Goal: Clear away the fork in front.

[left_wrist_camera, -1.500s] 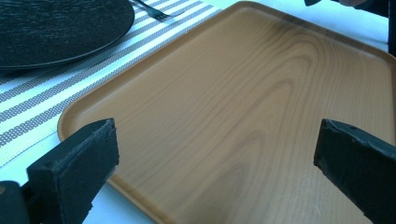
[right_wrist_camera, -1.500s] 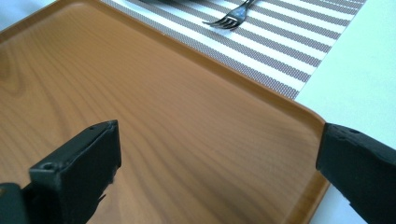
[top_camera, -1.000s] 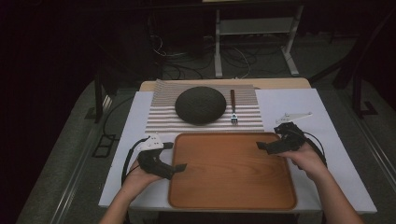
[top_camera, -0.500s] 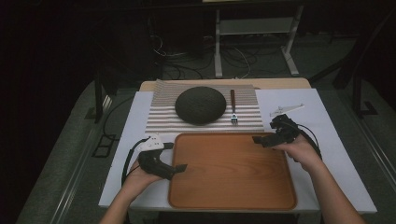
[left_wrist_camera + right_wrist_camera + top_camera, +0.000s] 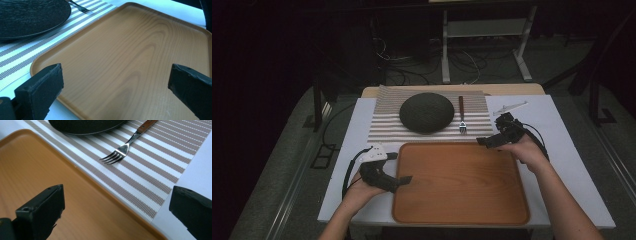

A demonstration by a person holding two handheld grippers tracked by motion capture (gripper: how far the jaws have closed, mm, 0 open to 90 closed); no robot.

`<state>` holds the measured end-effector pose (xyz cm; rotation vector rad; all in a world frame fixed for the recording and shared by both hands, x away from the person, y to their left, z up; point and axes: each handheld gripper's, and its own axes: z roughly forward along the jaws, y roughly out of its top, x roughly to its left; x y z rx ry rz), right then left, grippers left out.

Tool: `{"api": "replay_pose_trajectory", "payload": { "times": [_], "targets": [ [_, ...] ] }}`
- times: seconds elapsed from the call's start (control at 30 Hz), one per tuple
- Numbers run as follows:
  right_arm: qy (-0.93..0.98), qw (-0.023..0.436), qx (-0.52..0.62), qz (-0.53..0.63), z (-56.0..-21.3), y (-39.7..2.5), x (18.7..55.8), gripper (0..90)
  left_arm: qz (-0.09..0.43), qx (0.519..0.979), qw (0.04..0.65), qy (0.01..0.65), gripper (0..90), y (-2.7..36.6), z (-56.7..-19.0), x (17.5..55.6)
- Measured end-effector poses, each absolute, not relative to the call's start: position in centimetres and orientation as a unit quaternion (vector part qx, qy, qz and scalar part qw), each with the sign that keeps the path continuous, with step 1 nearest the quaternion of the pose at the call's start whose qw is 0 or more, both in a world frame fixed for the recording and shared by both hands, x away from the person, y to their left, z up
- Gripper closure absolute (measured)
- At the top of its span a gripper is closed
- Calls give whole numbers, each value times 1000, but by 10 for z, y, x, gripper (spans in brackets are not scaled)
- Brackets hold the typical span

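Steel fork (image 5: 121, 150), wooden handle: light, stiff, slippery, lying flat | pinch the handle | your right gripper (image 5: 486, 141) gapes nearby | left gripper (image 5: 404, 179) gapes over tray (image 5: 462, 220)

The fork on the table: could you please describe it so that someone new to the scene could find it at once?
Start at the wooden tray near the person, then look past its far edge to the striped placemat. There the fork lies just right of the dark round plate, prongs toward the tray. It is the only slim thing there, with a metal head and a wooden handle.
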<state>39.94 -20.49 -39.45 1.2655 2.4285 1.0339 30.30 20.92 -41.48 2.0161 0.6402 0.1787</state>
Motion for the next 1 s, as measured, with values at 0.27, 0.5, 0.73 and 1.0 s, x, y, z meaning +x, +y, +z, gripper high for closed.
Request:
{"api": "replay_pose_trajectory", "payload": {
  "times": [0.27, 0.5, 0.73, 1.0],
  "targets": [
    [827, 107, 435, 339, -393, -195, 419, 6, 75, 830, 487, 263, 0, 209, -415, 303],
    [829, 106, 439, 331, -393, -186, 433, 32, 77, 830, 487, 263, 0, 209, -415, 303],
    [823, 112, 450, 328, -392, -181, 448, 84, 78, 829, 487, 264, 0, 210, -415, 303],
    [822, 109, 465, 310, -395, -175, 464, 192, 77, 829, 488, 263, 0, 210, -415, 303]
  ]
}}
